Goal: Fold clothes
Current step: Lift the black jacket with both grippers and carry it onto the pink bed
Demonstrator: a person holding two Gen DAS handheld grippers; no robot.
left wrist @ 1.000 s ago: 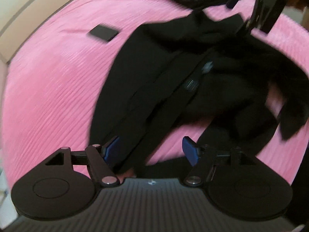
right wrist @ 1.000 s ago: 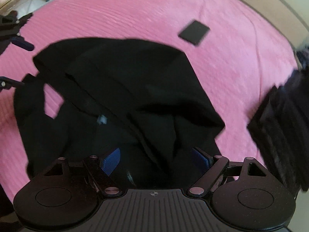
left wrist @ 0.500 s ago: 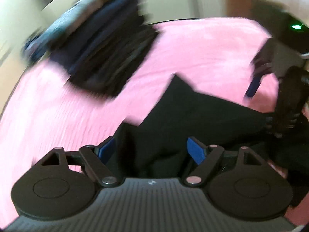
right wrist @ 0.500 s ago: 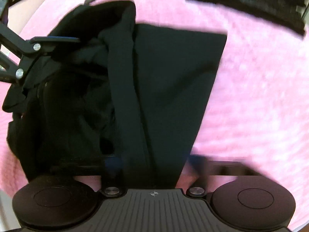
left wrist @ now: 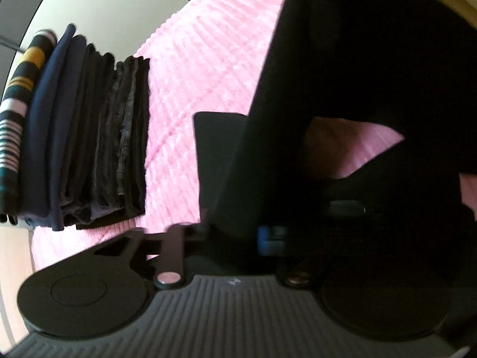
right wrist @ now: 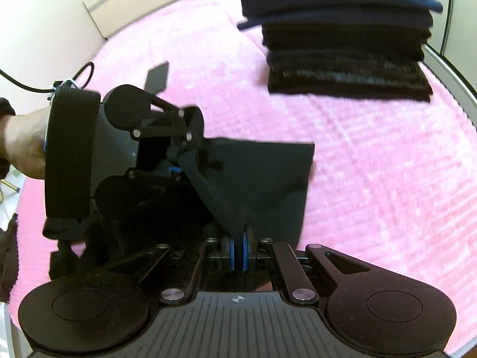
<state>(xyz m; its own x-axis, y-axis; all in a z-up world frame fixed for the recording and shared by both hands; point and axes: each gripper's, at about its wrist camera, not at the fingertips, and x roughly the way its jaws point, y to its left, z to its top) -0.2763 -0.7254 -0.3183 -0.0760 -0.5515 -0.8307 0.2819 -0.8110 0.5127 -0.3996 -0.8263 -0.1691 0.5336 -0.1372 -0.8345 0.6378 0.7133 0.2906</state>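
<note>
Over the pink ribbed bedspread (right wrist: 372, 179), the right claw (right wrist: 237, 252) has its blue pads pinched tight on a fold of the black cloth garment (right wrist: 268, 179), lifted above the bed. The left claw (right wrist: 182, 161) grips the same garment at another edge. A tall stack of folded dark clothes (right wrist: 342, 44) sits near the wall, well apart.
</note>
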